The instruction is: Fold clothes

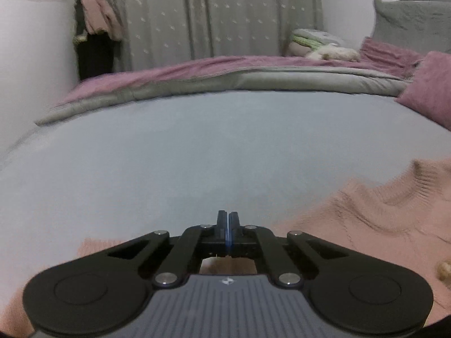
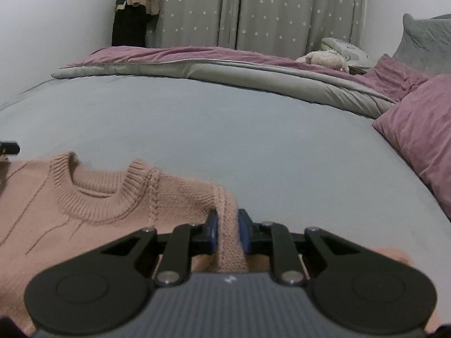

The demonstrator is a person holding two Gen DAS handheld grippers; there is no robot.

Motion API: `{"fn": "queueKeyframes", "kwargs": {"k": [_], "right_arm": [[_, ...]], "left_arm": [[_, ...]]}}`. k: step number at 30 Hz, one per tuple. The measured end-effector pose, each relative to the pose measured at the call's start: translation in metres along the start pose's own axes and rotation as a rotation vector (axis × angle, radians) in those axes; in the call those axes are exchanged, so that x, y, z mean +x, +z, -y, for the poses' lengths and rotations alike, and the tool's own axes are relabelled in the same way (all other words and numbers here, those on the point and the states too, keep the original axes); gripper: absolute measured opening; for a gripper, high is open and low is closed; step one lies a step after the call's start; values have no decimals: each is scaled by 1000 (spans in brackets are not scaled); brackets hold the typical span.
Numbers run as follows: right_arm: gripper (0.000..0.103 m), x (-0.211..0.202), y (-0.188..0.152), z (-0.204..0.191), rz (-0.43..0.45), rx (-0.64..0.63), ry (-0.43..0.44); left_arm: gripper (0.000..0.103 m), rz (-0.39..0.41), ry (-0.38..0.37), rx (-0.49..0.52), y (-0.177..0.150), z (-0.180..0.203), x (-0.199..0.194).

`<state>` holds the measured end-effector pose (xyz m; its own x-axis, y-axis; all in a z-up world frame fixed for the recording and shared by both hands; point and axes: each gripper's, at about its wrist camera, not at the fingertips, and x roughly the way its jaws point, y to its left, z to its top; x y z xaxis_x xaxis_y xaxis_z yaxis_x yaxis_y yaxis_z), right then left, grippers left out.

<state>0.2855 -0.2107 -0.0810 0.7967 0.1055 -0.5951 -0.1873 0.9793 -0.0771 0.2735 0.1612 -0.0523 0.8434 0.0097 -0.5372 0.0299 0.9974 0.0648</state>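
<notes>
Wide grey-blue bed sheet (image 2: 197,129) fills my view, folded quilt (image 2: 214,70) up at twelve o'clock, purple pillow (image 2: 420,138) at three. The pink knit sweater (image 2: 93,208) lies flat at seven o'clock, collar up. My right gripper (image 2: 227,232) pinches a fold of its shoulder, fingers parted only by knit. My left gripper (image 1: 227,232) has its fingers pressed together, apparently empty, sweater (image 1: 366,219) at four o'clock.

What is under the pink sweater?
The pink sweater lies on the grey-blue bed sheet, which shows all around it. Whatever lies directly beneath the knit is covered. The right gripper pinches its shoulder edge.
</notes>
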Motion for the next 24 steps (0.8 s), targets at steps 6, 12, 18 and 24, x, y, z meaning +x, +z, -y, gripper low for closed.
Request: {"fn": "queueKeyframes", "kwargs": {"k": [6,12,18,24], "right_arm": [[17,30,-16,-4,-64,-21,-13],[29,21,-22,-1,-63,14,-11],[44,-17,-28,4,-66,91,33],[48,-54,-33,8,-71,163,74]], "left_arm": [[0,-62,-45,-6,-2,2,26],[6,-43,-73,-68,-4,-3,12],[8,-59,-119,-99,-4,5,-18],[19,-89,-149,-111,-3,19,-48]]}}
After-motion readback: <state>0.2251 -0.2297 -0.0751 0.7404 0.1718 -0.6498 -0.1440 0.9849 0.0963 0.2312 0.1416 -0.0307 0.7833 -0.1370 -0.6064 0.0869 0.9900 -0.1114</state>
